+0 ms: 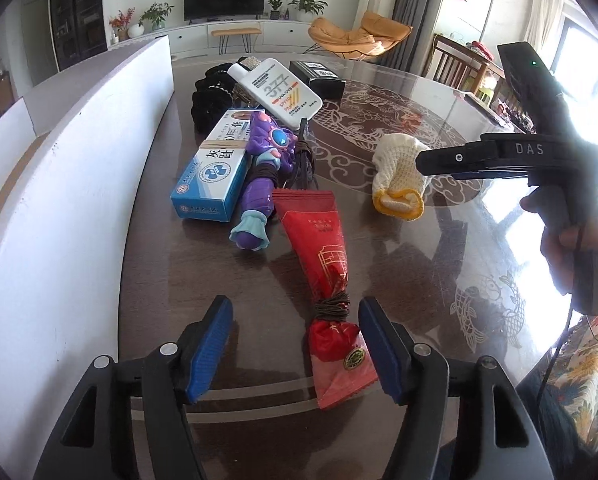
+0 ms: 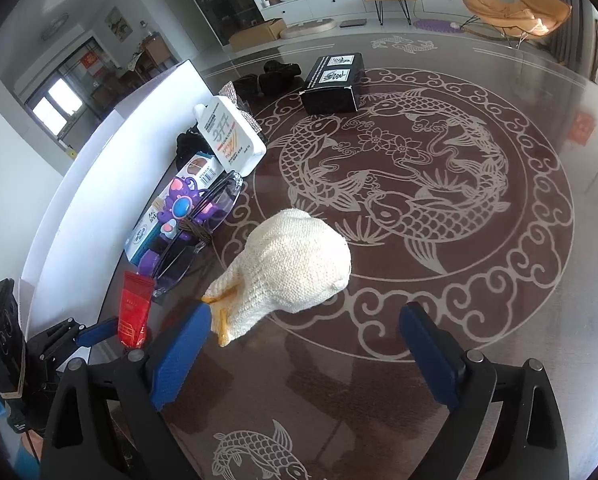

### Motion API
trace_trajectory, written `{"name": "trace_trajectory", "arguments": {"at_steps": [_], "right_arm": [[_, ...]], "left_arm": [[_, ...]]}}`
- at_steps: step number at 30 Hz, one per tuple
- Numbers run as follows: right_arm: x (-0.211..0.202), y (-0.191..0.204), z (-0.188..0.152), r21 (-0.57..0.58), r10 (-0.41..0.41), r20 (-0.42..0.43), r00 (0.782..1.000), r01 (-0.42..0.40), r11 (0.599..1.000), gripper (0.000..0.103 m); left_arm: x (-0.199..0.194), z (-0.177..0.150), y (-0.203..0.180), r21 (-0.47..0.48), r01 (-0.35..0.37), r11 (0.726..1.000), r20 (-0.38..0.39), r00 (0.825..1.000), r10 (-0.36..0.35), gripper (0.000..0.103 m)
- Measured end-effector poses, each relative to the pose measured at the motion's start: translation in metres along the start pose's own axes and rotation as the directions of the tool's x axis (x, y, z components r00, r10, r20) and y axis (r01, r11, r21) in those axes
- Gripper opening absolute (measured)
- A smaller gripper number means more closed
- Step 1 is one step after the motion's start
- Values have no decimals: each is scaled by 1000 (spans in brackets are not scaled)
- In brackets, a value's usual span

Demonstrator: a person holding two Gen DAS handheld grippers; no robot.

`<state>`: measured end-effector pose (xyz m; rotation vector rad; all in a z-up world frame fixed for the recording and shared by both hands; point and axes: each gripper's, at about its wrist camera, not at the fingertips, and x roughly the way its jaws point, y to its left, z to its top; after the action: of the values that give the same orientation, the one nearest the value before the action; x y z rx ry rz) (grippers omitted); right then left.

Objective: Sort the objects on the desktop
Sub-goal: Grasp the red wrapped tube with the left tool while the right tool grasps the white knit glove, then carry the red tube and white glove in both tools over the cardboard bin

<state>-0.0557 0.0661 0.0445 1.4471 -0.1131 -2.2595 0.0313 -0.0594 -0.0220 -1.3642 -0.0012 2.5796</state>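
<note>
The desk (image 2: 499, 320) carries a white glove (image 2: 291, 264) and red packet (image 1: 323, 248). The left hand-held gripper (image 1: 295, 348) stands released around the packet's tied end; the right hand-held gripper (image 2: 305, 356) gapes beside the glove's cuff.

A dark glossy desk (image 2: 499, 320) with a pale koi-and-cloud pattern carries a rolled cream glove (image 2: 291, 264), a red packet (image 1: 319, 240) tied with cord, a purple toy (image 1: 265, 168), a blue-and-white box (image 1: 215, 172), a white bottle (image 1: 279, 90) and a black box (image 2: 333, 84)
</note>
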Motion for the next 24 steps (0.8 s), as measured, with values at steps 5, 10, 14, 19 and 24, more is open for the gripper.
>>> {"name": "trace_trajectory", "arguments": {"at_steps": [5, 10, 14, 19, 24], "right_arm": [[25, 14, 9, 67, -36, -2, 999, 36, 997, 95], [42, 37, 11, -53, -133, -13, 991, 132, 990, 75], [23, 37, 4, -126, -167, 12, 986, 167, 978, 58], [-14, 27, 0, -163, -184, 52, 981, 191, 968, 57], [-42, 36, -3, -177, -146, 75, 986, 158, 971, 57]], "left_arm": [[14, 1, -21, 21, 9, 1000, -42, 999, -8, 66], [23, 6, -41, 50, -72, 996, -19, 997, 73, 21], [5, 7, -28, -42, 7, 999, 43, 999, -5, 21], [-34, 10, -20, -84, 63, 994, 137, 989, -51, 21], [-83, 18, 2, -148, 103, 984, 227, 972, -68, 21]]}}
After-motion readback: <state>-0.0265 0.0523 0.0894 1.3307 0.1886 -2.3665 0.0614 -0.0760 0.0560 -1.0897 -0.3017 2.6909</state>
